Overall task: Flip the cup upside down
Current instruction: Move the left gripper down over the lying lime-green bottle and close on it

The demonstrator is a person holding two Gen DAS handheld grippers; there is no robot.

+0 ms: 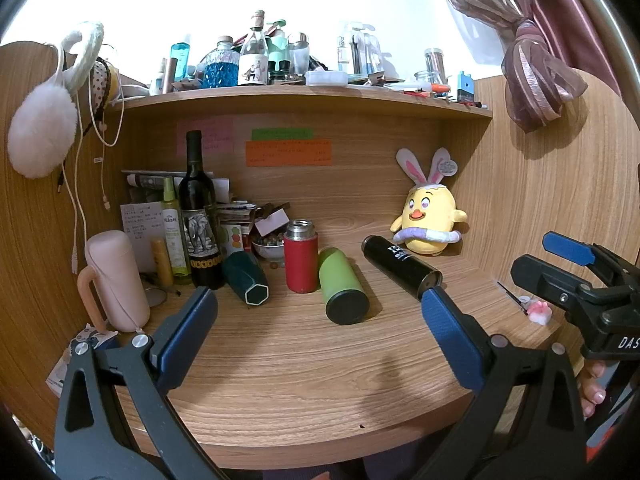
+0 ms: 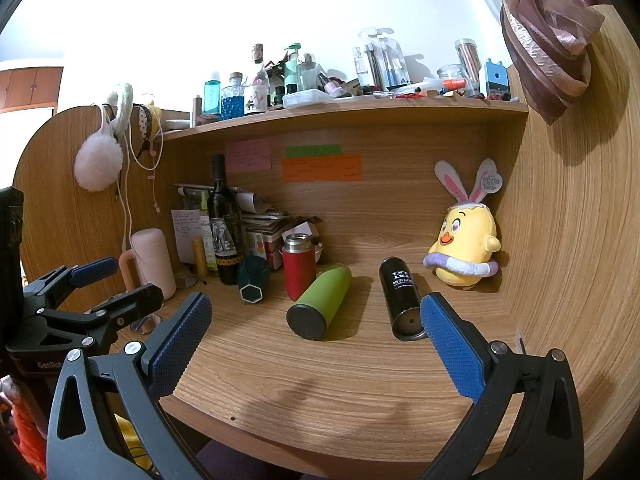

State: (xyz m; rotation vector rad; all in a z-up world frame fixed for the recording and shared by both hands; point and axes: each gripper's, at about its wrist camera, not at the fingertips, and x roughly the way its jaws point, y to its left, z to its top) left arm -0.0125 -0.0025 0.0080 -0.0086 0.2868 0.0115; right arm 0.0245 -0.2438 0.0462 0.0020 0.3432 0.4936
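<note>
Left wrist view: the left gripper [image 1: 319, 298] hangs above the near part of the wooden desk [image 1: 280, 360] with its blue pads spread wide and nothing between them. A broad bare stretch of desk lies between the jaws and the near rounded edge. Beyond it, the green cup [image 1: 342, 286] lies on its side, dark end toward the camera, just right of the upright red flask [image 1: 300, 256], possibly touching it. The dark teal cup [image 1: 246, 278] leans tilted to the left of the flask, near the wine bottle [image 1: 199, 216]. The black cylinder [image 1: 400, 266] lies on its side to the right, apart from the green cup, with the yellow plush chick [image 1: 428, 216] behind it by the right wall. A pink mug [image 1: 114, 280] stands at the left edge. The right gripper [image 1: 560, 264] shows at far right, its jaws parted and empty.

Right wrist view: the right gripper [image 2: 316, 312] also has its pads wide apart, holding nothing, over the near desk. The green cup [image 2: 320, 304] lies ahead, between the pads' line of sight, with free wood around its near end. The black cylinder [image 2: 402, 300] lies just beyond the right pad. The left gripper [image 2: 116, 280] sits at the left, jaws apart, near the pink mug [image 2: 154, 260]. Clutter crowds the far left corner; the right side stays open up to the wall.
</note>
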